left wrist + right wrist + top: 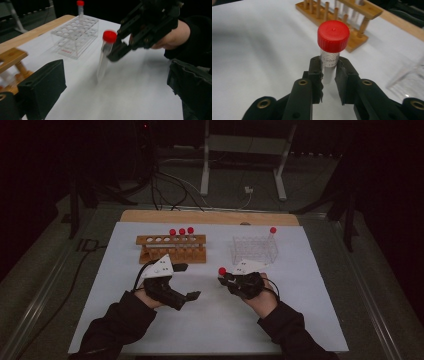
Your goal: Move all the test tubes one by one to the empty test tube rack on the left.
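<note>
The right tongs [329,75] hold a tube [329,67] with a red cap [333,32] — squeezed tight just under the cap, with the tube standing almost straight up. The tube is in the air over the middle of the tabletop [210,320], a bit near of the clear rack [255,249]. The left tongs [187,281] are wide and hold nothing; they wait on the left, near the wood rack [171,247]. To do this step well, I think the hand should keep the tube straight, move slowly to a free hole, line the bottom tip up over it, and only then lower it — no letting go until it sits in the hole. The grip is high on the tube, so the long end could swing and bump a rack. The wood rack, far left, has three red-capped tubes [181,232] at its right end and empty holes on its left. The clear rack, far right, has one tube [272,231] in its far right corner.
</note>
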Motion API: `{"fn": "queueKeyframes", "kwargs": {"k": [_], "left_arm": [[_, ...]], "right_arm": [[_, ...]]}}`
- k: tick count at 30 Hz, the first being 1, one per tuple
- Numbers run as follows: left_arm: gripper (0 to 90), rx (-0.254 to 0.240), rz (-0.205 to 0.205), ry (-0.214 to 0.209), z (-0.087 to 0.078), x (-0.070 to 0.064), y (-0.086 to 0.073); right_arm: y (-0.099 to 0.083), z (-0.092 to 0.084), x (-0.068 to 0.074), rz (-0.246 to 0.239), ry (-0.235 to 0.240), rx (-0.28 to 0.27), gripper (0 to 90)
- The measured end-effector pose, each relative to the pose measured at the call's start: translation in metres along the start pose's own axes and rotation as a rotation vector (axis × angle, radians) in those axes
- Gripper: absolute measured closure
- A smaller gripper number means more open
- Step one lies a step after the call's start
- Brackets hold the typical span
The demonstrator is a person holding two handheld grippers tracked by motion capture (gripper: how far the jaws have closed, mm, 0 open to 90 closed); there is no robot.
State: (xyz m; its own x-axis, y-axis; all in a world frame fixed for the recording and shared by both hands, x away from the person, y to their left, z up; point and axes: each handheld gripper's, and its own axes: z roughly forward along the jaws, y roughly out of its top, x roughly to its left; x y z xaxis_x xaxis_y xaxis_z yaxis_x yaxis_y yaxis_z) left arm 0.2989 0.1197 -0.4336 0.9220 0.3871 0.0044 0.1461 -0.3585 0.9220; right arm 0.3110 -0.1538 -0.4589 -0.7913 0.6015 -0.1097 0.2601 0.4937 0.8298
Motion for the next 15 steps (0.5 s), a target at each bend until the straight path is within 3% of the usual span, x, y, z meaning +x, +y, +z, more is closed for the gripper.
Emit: {"fn": "queueKeyframes", "kwargs": {"k": [6, 15], "left_arm": [[6.6, 0.001, 0.026, 0.01, 0.017, -0.003, 0.01], [23.8, 0.016, 0.057, 0.021, 0.039, -0.003, 0.017]], "right_arm": [[-0.003, 0.002, 0.007, 0.009, 0.041, 0.003, 75.3], [-0.004, 0.001, 0.011, 0.006, 0.057, 0.002, 75.4]]}}
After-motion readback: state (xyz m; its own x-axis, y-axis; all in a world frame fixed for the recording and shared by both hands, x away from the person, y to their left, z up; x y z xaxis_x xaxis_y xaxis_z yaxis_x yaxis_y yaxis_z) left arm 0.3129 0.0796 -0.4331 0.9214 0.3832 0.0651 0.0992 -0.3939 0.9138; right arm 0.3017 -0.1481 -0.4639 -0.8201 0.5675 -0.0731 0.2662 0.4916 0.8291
